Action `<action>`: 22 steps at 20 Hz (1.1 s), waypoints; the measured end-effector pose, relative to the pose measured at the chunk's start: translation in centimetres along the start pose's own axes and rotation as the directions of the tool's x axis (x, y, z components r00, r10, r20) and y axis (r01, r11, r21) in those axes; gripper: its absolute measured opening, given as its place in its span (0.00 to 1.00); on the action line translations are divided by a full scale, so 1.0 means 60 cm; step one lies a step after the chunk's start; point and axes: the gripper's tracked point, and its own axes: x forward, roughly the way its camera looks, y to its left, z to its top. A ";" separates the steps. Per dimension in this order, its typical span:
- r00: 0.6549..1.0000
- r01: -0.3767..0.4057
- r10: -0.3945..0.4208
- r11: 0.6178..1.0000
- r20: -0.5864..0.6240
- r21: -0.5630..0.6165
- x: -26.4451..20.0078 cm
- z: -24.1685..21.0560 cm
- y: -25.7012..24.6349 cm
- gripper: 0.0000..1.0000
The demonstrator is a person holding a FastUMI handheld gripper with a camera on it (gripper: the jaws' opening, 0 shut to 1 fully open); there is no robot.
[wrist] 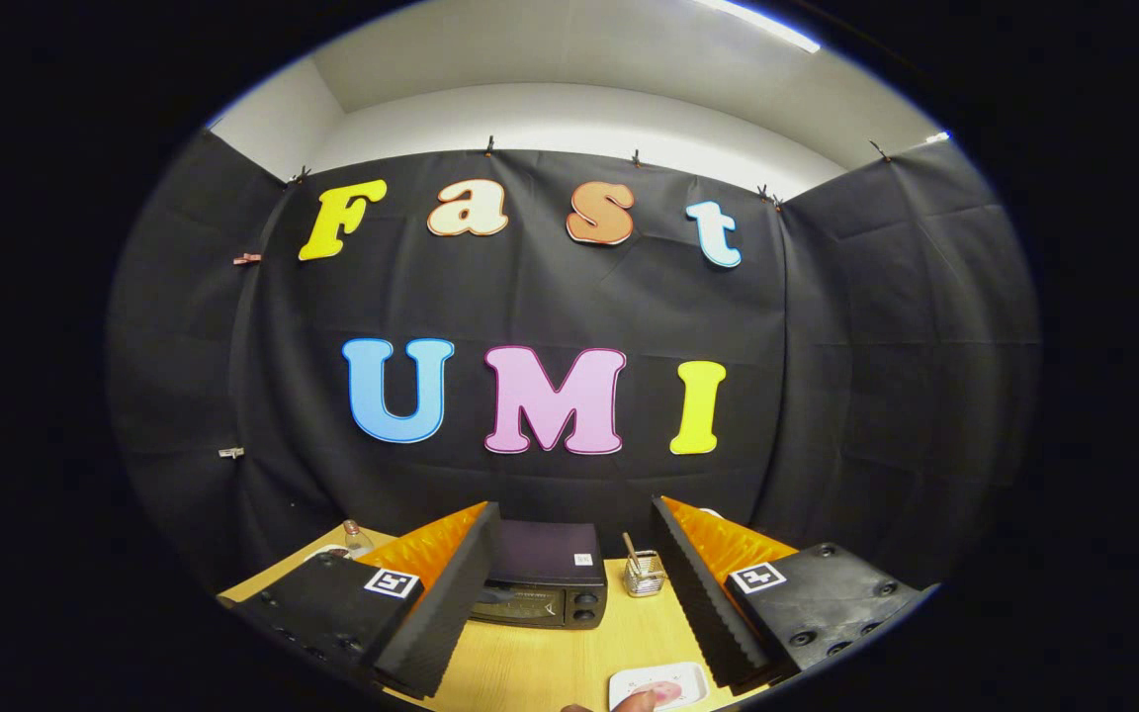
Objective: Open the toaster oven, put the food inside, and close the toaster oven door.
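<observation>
The tongs (569,593) stand spread wide in the lower middle of the frame, their two ribbed black fingers (451,603) apart with nothing pinched between them; beyond them, seen through the gap, the toaster oven (542,583) sits on the wooden bench (530,663), a dark box with knobs at its right side, its door apparently closed; just right of it, also between the fingers, stands a small clear holder (645,577) with thin sticks upright in it; at the lower middle, nearer than the fingertips, a white tray (658,685) lies on the bench holding pinkish food (666,691), a fingertip (635,702) touching its near edge; lower left, behind the left finger, a small glass bottle (357,539) stands.
</observation>
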 end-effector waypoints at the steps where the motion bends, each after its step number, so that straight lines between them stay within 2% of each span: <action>1: 1.000 0.001 -0.001 1.000 -0.001 0.008 0.001 -0.001 0.002 0.98; 6: 1.000 -0.015 0.015 0.999 -0.014 0.034 0.023 -0.024 0.019 0.98; 9: 0.999 -0.028 0.030 0.999 -0.039 0.040 0.060 -0.061 0.046 0.98; 15: 0.982 -0.051 0.060 0.997 -0.177 0.056 0.164 -0.207 0.137 0.99; 22: 0.932 -0.044 0.060 0.998 -0.358 0.051 0.271 -0.391 0.202 0.99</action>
